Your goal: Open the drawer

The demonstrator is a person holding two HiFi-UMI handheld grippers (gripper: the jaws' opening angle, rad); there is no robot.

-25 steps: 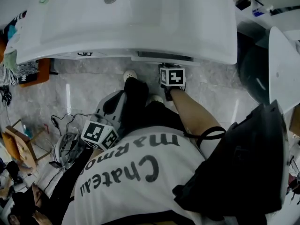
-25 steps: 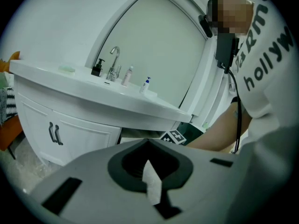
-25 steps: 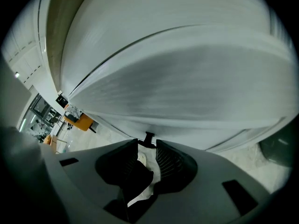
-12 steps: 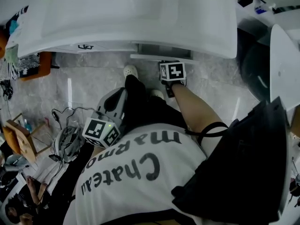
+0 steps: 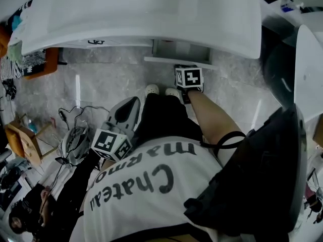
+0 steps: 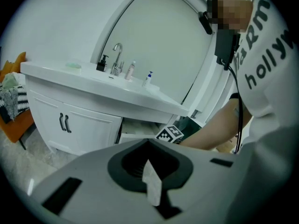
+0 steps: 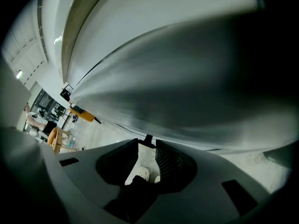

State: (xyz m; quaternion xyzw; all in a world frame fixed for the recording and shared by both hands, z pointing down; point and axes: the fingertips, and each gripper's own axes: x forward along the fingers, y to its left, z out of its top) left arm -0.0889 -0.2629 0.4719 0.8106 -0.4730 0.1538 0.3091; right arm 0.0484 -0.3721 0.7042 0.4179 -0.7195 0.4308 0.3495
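Note:
A white vanity (image 5: 151, 19) has a drawer (image 5: 176, 50) partly pulled out below its counter; the left gripper view shows the drawer too (image 6: 135, 129). My right gripper (image 5: 183, 67) reaches down to the drawer front. In the right gripper view that front (image 7: 177, 78) fills the top, and the gripper (image 7: 147, 146) has its tips closed on the small dark drawer handle (image 7: 147, 139). My left gripper (image 5: 132, 102) hangs back by the person's leg, away from the vanity. Its jaws (image 6: 150, 171) stand close together with only a pale sliver between them.
Left of the drawer are two cabinet doors with dark handles (image 6: 64, 122). A faucet (image 6: 117, 55) and small bottles stand on the counter. Cables and a round grey object (image 5: 75, 142) lie on the floor beside a wooden stool (image 5: 25, 142). The person's shoes (image 5: 151, 91) stand just before the drawer.
The drawer has slid further out from under the counter, drawn by the right gripper. The person's feet have stepped back from the vanity. The left gripper has drifted slightly.

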